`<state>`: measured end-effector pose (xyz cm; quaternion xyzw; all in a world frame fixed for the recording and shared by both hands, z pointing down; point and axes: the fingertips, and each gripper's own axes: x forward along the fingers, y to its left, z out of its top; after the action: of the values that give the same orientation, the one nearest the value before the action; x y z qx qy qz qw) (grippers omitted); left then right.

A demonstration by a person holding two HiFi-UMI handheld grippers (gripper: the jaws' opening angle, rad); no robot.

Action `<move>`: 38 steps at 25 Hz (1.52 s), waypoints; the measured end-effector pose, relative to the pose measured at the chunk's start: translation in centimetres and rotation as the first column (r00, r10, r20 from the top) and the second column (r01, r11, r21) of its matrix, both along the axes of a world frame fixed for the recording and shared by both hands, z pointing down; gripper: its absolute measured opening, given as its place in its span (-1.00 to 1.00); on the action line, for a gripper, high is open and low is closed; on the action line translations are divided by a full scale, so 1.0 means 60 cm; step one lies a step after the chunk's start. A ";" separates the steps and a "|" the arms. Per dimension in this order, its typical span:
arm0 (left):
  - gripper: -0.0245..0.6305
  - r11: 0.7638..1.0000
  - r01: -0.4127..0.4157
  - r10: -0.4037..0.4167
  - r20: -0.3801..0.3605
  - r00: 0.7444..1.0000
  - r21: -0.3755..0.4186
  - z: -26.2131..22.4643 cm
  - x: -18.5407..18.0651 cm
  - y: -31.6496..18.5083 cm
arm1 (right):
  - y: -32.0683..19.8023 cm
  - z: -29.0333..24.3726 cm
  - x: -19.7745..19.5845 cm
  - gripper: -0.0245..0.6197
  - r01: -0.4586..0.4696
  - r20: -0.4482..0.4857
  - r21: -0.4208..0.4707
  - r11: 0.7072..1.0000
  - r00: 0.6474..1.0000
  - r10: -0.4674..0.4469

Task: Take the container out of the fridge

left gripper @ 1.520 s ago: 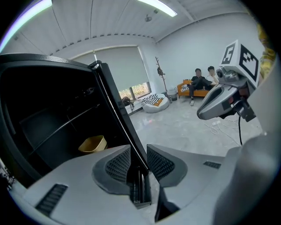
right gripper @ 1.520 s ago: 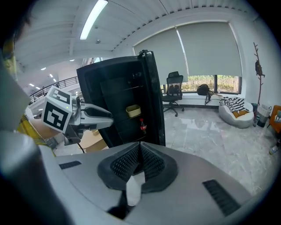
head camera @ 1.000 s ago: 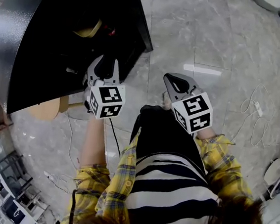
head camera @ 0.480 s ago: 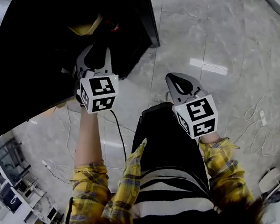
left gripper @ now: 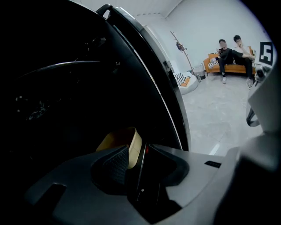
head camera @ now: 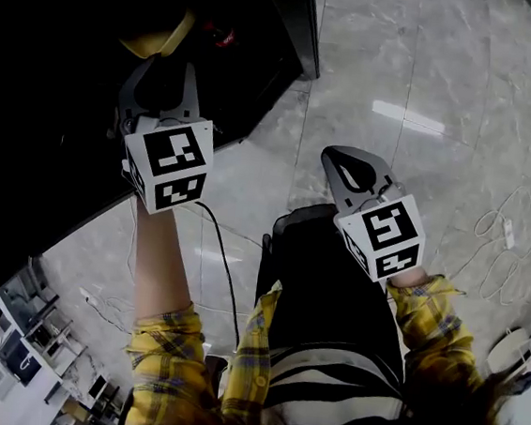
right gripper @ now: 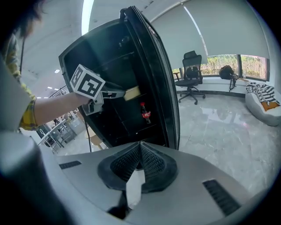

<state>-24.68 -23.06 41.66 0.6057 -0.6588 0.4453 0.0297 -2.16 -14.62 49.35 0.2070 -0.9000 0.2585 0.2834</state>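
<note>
The black fridge (head camera: pixel 56 138) stands open at the left, its inside dark. A tan container (head camera: pixel 156 43) sits on a shelf inside. My left gripper (head camera: pixel 165 72) reaches into the fridge and is open, with the near rim of the container (left gripper: pixel 120 143) between its fingertips. From the right gripper view, the left gripper (right gripper: pixel 115 94) touches the end of the container (right gripper: pixel 132 92). My right gripper (head camera: pixel 347 159) hangs over the floor outside the fridge, shut and holding nothing.
A red-capped cola bottle (right gripper: pixel 145 112) stands on a lower fridge shelf. The fridge's edge (right gripper: pixel 153 66) rises just right of the left arm. Cables (head camera: pixel 497 250) lie on the marble floor at the right. An office chair (right gripper: pixel 191 70) and a beanbag (right gripper: pixel 263 99) stand farther off.
My left gripper has moved forward into the fridge and come up to the tan container. The right gripper has stayed about where it was.
</note>
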 end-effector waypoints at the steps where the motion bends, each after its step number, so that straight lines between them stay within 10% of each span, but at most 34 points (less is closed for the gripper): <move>1: -0.48 1.000 -0.003 0.003 0.004 1.000 0.003 -0.003 -0.001 -0.003 | 0.002 0.004 -0.002 -0.83 0.006 0.001 -0.005 1.000 1.000 -0.006; 24: -0.48 0.990 -0.062 0.073 0.080 0.994 -0.129 0.027 -0.037 -0.053 | 0.005 0.087 -0.013 -0.83 0.039 -0.018 -0.079 0.996 0.999 -0.041; 38: -0.82 0.989 -0.093 0.098 0.036 0.995 -0.116 0.028 -0.033 -0.047 | -0.026 0.074 0.014 -0.83 -0.035 -0.020 -0.046 0.998 0.999 0.034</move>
<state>-26.66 -25.88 43.31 0.6244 -0.6031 0.4955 0.0293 -1.31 -16.18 53.78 0.2185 -0.8873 0.2821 0.2920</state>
